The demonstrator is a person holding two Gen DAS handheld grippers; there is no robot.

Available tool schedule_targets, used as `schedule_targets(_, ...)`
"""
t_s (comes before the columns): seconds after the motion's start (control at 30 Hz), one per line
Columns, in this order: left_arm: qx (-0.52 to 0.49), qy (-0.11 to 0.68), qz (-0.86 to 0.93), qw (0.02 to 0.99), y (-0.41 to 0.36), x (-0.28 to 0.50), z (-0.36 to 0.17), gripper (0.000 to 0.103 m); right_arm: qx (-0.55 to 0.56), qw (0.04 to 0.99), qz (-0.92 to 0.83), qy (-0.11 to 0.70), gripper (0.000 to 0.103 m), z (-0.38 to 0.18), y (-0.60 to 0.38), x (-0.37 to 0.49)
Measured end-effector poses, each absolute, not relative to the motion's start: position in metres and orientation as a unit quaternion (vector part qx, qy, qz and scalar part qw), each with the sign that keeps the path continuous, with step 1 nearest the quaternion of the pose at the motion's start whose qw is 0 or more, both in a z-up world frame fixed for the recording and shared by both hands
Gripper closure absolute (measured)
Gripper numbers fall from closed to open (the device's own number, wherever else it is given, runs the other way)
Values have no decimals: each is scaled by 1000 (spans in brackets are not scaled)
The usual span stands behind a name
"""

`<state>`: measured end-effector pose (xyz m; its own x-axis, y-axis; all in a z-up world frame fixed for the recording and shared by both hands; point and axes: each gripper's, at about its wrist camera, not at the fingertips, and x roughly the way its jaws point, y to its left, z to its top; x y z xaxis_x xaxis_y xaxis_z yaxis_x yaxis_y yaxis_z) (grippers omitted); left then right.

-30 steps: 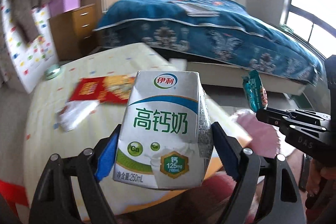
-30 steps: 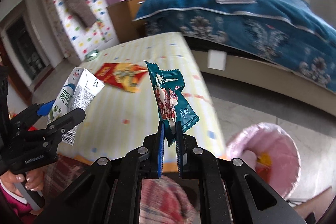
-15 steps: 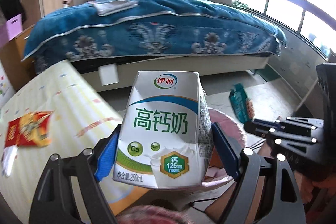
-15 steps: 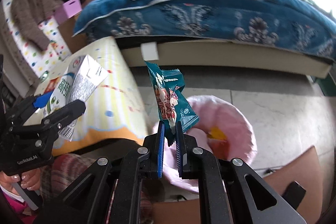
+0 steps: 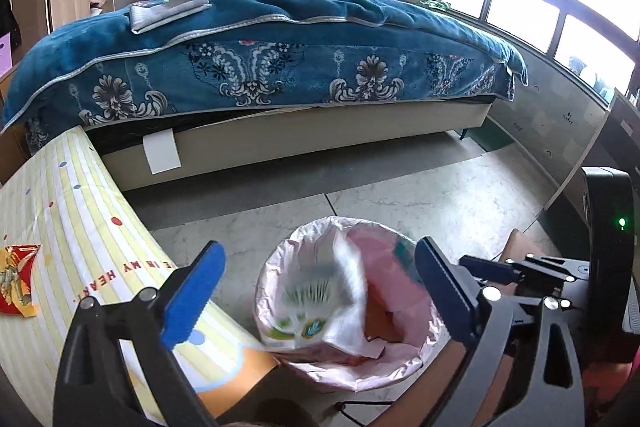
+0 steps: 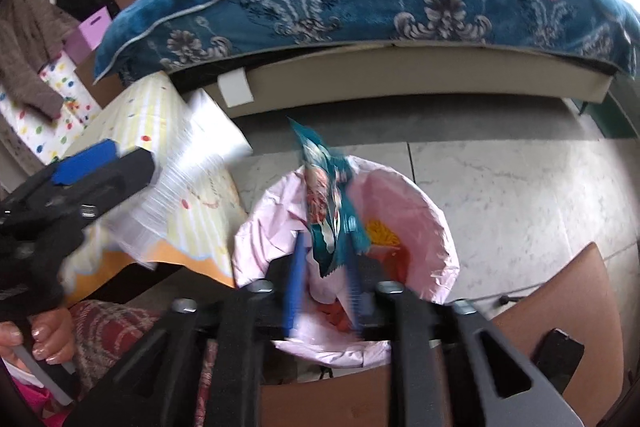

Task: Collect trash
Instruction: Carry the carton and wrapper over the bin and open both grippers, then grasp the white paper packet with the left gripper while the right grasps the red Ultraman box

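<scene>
Left gripper [image 5: 316, 291] jaws just opening wide, nothing being held; milk carton [image 5: 312, 303], light and stiff, is blurred mid-frame over the pink-lined bin [image 5: 416, 355]. Right gripper [image 6: 324, 291] jaws just parting; thin, slippery teal snack wrapper [image 6: 330, 215] is being released between them, centre frame above the bin.

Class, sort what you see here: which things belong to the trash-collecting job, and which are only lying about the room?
Belongs to the job:
- milk carton, dropping into the bin
- teal snack wrapper
- pink-lined bin
- red wrapper on the table
- left claw, right claw

Just lying about:
- bed
- brown coat
- purple box
</scene>
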<state>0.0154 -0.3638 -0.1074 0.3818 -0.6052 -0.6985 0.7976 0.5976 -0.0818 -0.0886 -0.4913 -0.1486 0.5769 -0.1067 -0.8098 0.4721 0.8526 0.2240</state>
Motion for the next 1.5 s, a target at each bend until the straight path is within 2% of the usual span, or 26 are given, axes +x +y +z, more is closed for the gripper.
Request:
schedule_targets(0.33, 128, 346, -381, 848, -312, 19, -94, 10, 208, 869, -182, 411, 65, -139, -486, -98)
schedule_targets(0.73, 99, 340, -306, 884, -210, 12, -82, 10, 167, 893, -144, 392, 65, -95, -430, -84)
schedule_targets(1.03, 78, 337, -210, 914, -124, 31, -78, 8, 110, 907, -64, 402, 61, -75, -356, -39)
schedule_targets(1.5, 51, 343, -81, 934, -12, 74, -73, 8, 44, 909, 35, 413, 57, -72, -253, 45)
